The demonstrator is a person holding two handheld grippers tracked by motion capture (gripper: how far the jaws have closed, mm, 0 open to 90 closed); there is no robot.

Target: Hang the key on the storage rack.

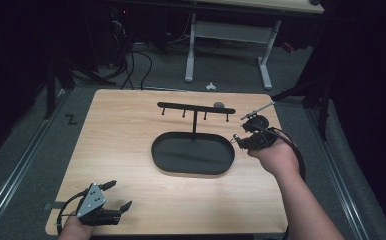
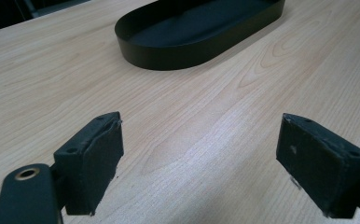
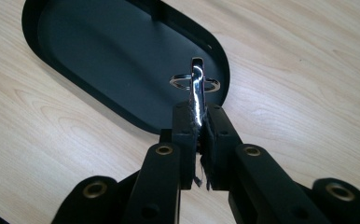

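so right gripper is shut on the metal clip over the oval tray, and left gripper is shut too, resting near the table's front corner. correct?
Not quite: the left gripper is open, jaws wide apart with bare table between them, as the left gripper view shows. The rest stands: the right gripper is shut on the metal clip over the oval tray.

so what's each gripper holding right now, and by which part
The right gripper is shut on a shiny metal clip, pinching its lower end, with a small ring through the top. The left gripper is open and holds nothing.
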